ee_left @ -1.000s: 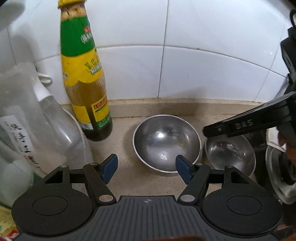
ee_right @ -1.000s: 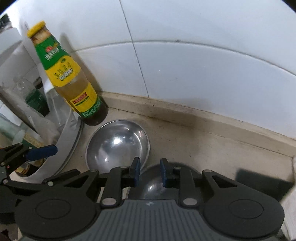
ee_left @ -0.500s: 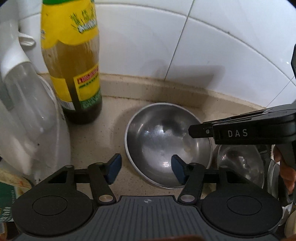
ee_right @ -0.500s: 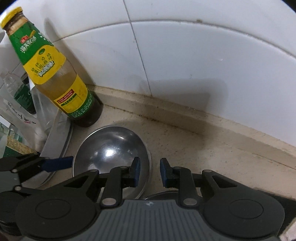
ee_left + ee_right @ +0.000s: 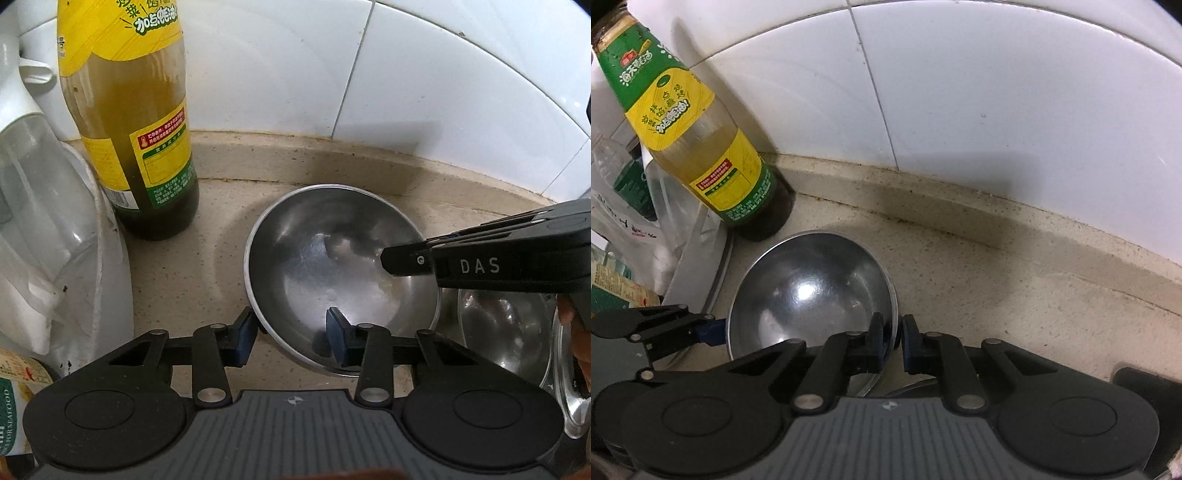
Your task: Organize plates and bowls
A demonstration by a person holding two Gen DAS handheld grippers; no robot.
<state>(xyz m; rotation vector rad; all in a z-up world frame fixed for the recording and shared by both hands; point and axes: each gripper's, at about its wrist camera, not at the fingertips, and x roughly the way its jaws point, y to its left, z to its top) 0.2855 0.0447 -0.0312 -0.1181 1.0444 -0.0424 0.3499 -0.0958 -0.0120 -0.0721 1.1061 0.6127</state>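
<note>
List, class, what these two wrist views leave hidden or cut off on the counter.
1. Second steel bowl: left wrist view, partly behind the right gripper; right wrist view, under that gripper's body.
2. Sauce bottle: left wrist view, cap cut off by the top edge.
3. Large steel bowl: near rim hidden by the left gripper.

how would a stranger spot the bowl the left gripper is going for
Find the tall green-and-yellow bottle by the tiled wall. The steel bowl sits just right of it. It is the larger, empty one; a smaller bowl lies farther right. The left gripper straddles its near rim.
</note>
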